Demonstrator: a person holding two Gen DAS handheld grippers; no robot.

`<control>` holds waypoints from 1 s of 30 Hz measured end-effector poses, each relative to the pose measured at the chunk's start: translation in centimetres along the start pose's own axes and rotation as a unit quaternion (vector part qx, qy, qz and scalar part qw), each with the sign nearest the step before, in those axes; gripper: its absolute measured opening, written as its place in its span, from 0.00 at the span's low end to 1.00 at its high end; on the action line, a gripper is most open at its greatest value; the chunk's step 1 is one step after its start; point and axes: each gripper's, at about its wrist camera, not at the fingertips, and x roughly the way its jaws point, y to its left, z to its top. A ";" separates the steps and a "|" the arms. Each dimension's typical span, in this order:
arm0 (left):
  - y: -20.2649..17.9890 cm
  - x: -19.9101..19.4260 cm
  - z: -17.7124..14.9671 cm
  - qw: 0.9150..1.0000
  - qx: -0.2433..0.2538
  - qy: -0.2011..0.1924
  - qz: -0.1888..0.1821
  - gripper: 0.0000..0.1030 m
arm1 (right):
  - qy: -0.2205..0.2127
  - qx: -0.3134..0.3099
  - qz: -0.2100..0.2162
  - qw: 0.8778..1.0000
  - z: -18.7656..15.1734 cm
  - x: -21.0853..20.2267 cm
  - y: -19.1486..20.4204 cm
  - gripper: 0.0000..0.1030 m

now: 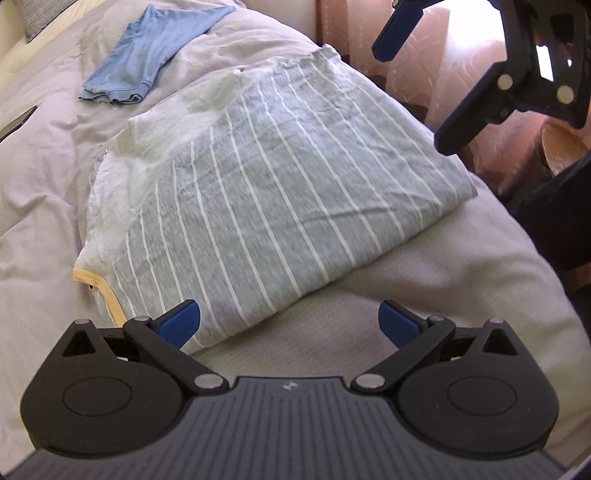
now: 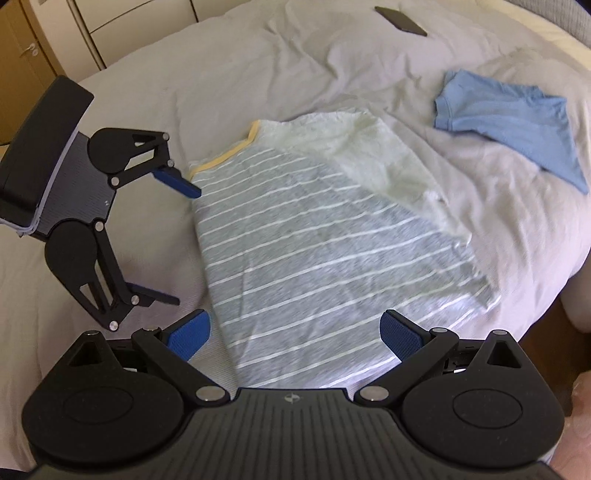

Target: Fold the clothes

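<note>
Striped grey shirt [image 2: 317, 236] lay folded flat on the bed [image 2: 258, 74], white stripes across it, a pale cream panel [image 2: 373, 155] showing along its far right side and a yellow-trimmed neckline [image 2: 221, 158] at its far left corner. Left gripper [image 2: 181, 243] hovered at the shirt's left edge, jaws wide apart and holding nothing, upper blue fingertip [image 2: 177, 182] just beside the yellow trim. Right gripper [image 2: 295, 332] hung over the shirt's near edge, jaws likewise spread wide and empty, blue pads [image 2: 188, 334] flanking the cloth without pinching it. From the left wrist view, same shirt [image 1: 266, 199] seen with one near corner between the left gripper's [image 1: 290, 321] parted jaws; right gripper [image 1: 424, 92] up at the far right, above the bed's edge, also spread. Blue garment [image 2: 509, 122] lay crumpled well apart at the far right of the bed. Dark phone [image 2: 400, 20] rested flat near the far edge. Pink curtain [image 1: 424, 55] hung beyond the bed.
</note>
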 end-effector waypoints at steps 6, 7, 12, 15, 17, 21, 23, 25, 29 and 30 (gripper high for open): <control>0.6 0.3 -0.7 1.000 0.017 -0.002 0.010 0.98 | 0.015 -0.013 -0.008 1.000 -0.7 0.8 1.3 0.98; 0.7 0.3 -0.8 1.000 0.022 -0.003 0.014 0.98 | 0.014 -0.031 -0.015 0.999 -0.9 0.8 1.7 0.98; 0.0 -0.2 -2.8 0.992 0.111 -0.003 0.055 0.98 | 0.016 -0.139 -0.050 0.989 -2.2 1.8 4.4 0.86; -1.0 -0.4 -4.9 0.977 0.191 -0.006 0.092 0.99 | 0.034 -0.170 -0.048 0.984 -3.0 2.7 5.6 0.63; -1.3 -0.2 -5.7 0.967 0.228 -0.011 0.112 0.99 | 0.030 -0.196 -0.058 0.978 -3.5 3.1 6.6 0.51; -1.9 1.2 -5.8 0.948 0.284 -0.021 0.141 1.00 | 0.016 -0.240 -0.085 0.967 -4.2 3.9 8.5 0.51; -2.1 2.1 -5.6 0.936 0.311 -0.034 0.161 0.99 | 0.016 -0.253 -0.091 0.963 -4.6 4.7 9.3 0.51; -1.9 3.0 -5.6 0.924 0.336 -0.046 0.178 0.99 | 0.010 -0.273 -0.098 0.957 -5.3 5.4 10.0 0.51; -0.6 4.0 -5.9 0.903 0.370 -0.063 0.208 0.90 | -0.002 -0.292 -0.133 0.947 -6.3 6.3 10.6 0.52; -0.1 4.2 -6.1 0.897 0.378 -0.065 0.218 0.88 | -0.005 -0.295 -0.143 0.945 -6.5 6.5 10.6 0.52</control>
